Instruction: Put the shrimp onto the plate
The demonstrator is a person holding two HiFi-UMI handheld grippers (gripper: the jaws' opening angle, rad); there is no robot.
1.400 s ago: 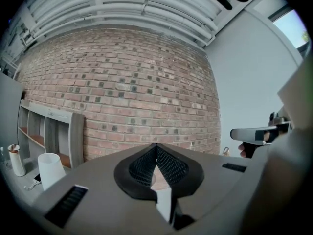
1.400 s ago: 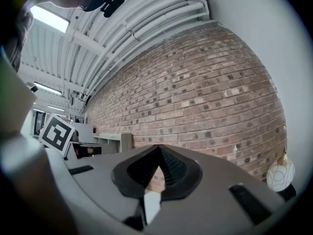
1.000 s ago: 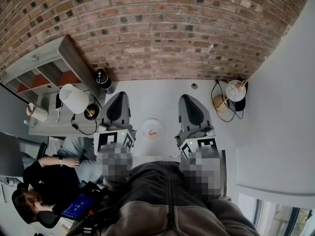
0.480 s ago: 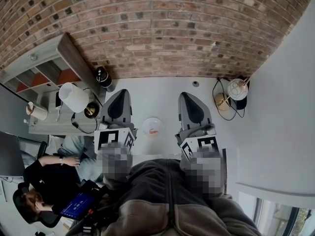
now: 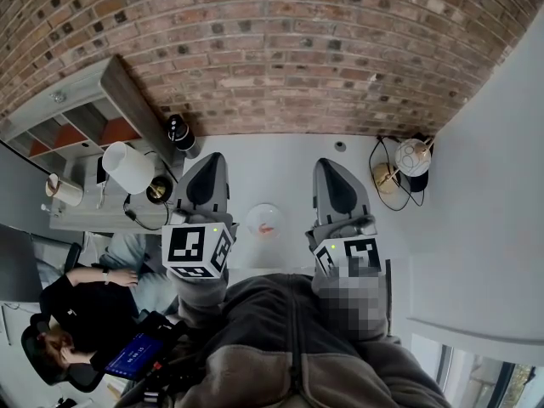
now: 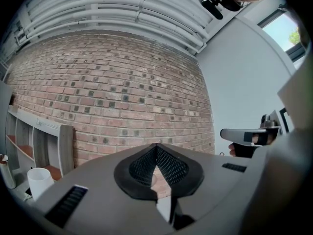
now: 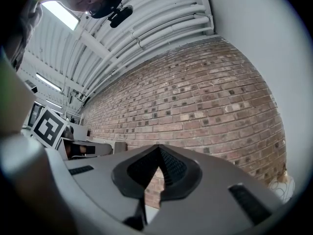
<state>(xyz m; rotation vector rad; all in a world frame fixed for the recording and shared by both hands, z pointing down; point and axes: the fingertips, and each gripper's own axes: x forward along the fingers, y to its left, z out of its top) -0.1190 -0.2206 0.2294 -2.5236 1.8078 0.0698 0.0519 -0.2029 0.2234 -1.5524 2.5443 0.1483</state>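
1. On the white surface (image 5: 280,164), between the two grippers, one round plate (image 5: 254,214) bore one orange shrimp (image 5: 269,227).
2. The left gripper (image 5: 212,160) had its jaws pressed together and empty.
3. The right gripper (image 5: 328,165) was likewise closed and empty.

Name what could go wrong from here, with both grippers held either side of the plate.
1. The left gripper and right gripper both have jaws shut and empty, flanking the plate; lowering them shut could knock it or the small orange thing on it, probably the shrimp.
2. Both gripper views show only the brick wall, not the plate, so aiming may rely on the head view alone.
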